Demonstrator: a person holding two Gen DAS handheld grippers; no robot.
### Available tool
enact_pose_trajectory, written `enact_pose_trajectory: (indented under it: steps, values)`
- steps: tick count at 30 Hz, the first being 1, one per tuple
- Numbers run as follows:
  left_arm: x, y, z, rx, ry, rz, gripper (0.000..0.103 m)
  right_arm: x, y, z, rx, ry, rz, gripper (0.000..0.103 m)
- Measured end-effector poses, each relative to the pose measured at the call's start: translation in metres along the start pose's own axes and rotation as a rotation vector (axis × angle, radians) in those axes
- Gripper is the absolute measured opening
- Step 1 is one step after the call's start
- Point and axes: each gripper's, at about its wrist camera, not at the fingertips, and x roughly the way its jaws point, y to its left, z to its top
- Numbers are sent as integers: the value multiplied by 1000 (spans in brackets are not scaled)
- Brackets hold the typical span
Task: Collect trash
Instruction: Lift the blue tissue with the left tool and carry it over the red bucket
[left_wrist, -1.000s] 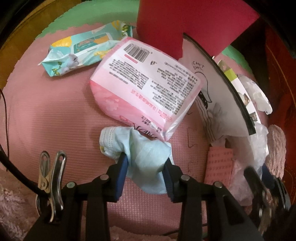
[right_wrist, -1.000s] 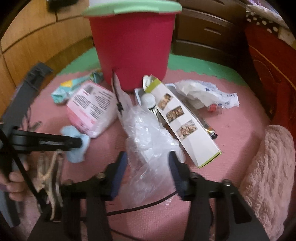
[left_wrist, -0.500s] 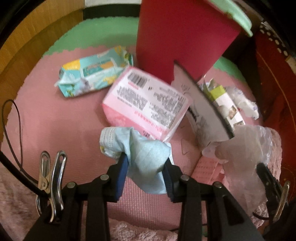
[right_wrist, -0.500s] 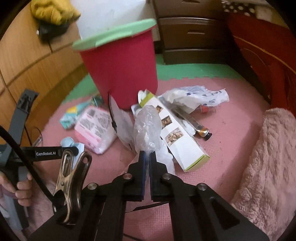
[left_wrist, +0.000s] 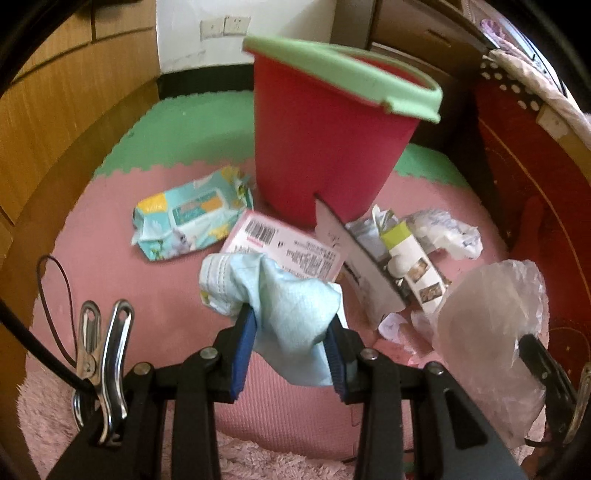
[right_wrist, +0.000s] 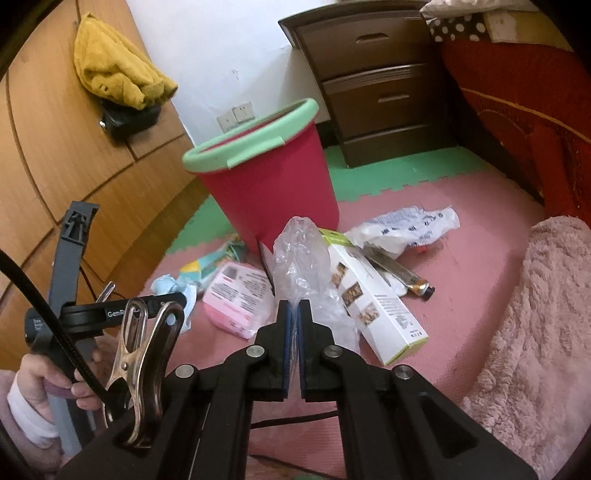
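My left gripper (left_wrist: 291, 325) is shut on a crumpled light blue face mask (left_wrist: 280, 295), lifted above the pink mat. A clear plastic bag (right_wrist: 306, 266) stands up from my right gripper (right_wrist: 294, 314), whose jaws are shut on its lower part; the same plastic bag (left_wrist: 495, 332) shows at the right of the left wrist view. The red bin with a green rim (left_wrist: 325, 140) stands beyond both, also seen as the bin (right_wrist: 273, 181) in the right wrist view. On the mat lie a pink pack (right_wrist: 236, 295), a teal wipes pack (left_wrist: 192, 214) and a white-green box (right_wrist: 373, 299).
A crumpled white wrapper (right_wrist: 406, 225) and a tube (right_wrist: 402, 277) lie right of the box. A fluffy pink rug (right_wrist: 535, 332) covers the right side. A wooden wardrobe (right_wrist: 48, 166) stands left, a brown drawer unit (right_wrist: 376, 81) behind, a red bed side (left_wrist: 535, 184) at the right.
The right gripper shut on the plastic bag and lifted it off the mat. The left gripper rose with the mask, so the bin's rim has come into view.
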Motion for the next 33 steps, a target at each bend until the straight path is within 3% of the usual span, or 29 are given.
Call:
enact_pose_trajectory:
  steps: [19,28,33]
  values:
    - [-39,-21,63,99,-157,-36,37,-32,14,37,54,-57,103,4]
    - [-42,-19,128,88,-221,-53,37,-30,25,55,31,-67,130,4]
    - [-38,-27,161,93,-220,-81,37,-22,24,59,38,-61,146,4]
